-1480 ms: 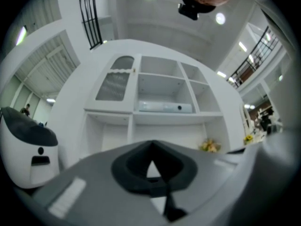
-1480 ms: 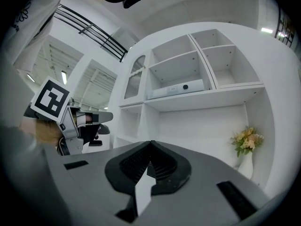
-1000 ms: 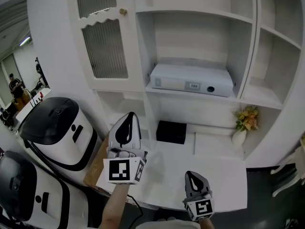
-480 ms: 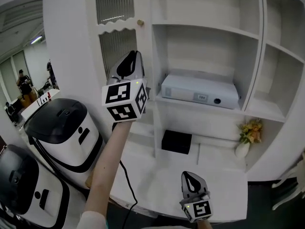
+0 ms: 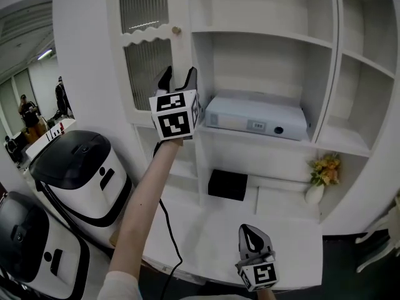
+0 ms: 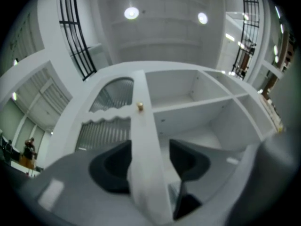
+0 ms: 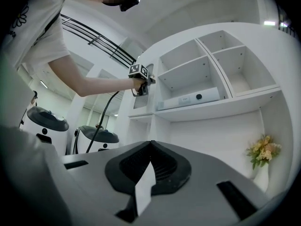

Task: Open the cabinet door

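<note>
**Head view.** The cabinet door (image 5: 145,67), closed, is shown at upper left of the white shelving; its small round knob (image 5: 176,30) sits high on the right-hand stile. The left gripper (image 5: 178,75) is held up in front of that stile, below the knob, on a forearm (image 5: 147,192) stretched up and forward. The right gripper (image 5: 252,230) is kept low over the desktop (image 5: 294,230), well apart from the door.

**Left gripper view.** The jaws are seen spread, having just been opening. The stile runs up through the gap between them, and no pad is seen pressing on it. The knob (image 6: 139,107) lies above and ahead.

**Right gripper view.** The jaws of the right gripper (image 7: 149,149) are closed together on nothing, pointing roughly level at the shelving.

**Handling.** The door is judged a stiff, light hinged panel whose ribbed panes should be treated as fragile. The knob is the point to be taken; being small and smooth, it may slip unless pinched squarely, then drawn outward in an arc.
</note>
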`<state>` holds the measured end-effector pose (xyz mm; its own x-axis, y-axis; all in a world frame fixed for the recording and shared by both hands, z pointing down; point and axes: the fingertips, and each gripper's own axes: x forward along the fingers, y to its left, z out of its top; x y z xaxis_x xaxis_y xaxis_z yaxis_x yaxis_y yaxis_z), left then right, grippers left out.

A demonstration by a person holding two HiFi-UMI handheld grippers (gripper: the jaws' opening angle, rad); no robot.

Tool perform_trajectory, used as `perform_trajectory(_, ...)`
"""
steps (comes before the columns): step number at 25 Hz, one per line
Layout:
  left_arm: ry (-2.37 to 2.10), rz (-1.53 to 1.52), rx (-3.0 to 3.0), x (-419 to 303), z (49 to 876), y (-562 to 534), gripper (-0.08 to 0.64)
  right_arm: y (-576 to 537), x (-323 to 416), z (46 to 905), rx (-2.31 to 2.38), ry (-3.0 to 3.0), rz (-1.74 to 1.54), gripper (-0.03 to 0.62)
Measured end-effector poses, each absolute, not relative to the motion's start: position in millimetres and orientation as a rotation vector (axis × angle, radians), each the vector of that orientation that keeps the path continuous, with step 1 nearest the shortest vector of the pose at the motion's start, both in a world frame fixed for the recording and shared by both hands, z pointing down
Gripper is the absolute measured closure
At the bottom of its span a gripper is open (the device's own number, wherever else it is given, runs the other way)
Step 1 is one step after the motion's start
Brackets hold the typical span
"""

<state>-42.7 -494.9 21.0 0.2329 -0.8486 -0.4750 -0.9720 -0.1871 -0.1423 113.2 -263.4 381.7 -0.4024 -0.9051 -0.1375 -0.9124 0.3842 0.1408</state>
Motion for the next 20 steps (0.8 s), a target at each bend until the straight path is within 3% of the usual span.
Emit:
perform_trajectory(3, 1.718, 0.338, -2.121, -35.8, 42.5, -513.7, 0.293, -263.5, 119.1, 387.8, -1.712, 2.572, 0.276, 0.594)
perform_trajectory(12, 1.78, 0.208, -2.056, -26.2, 67.8, -532.2, 0.299, -266.9, 124.7, 398.0, -1.736, 2.567, 0.214, 0.592)
perform_trajectory(15, 1.806, 0.232, -2.034, -31.4, 68.1, -533.0, 0.354, -268.6, 123.0, 403.1, -1.733, 2.567, 0.178, 0.592)
perform_trajectory(20, 1.841, 0.156, -1.939, -29.5, 72.0, -536.8, 0.329, -271.4, 115.4, 406.1, -1.707, 2.588, 0.179, 0.592)
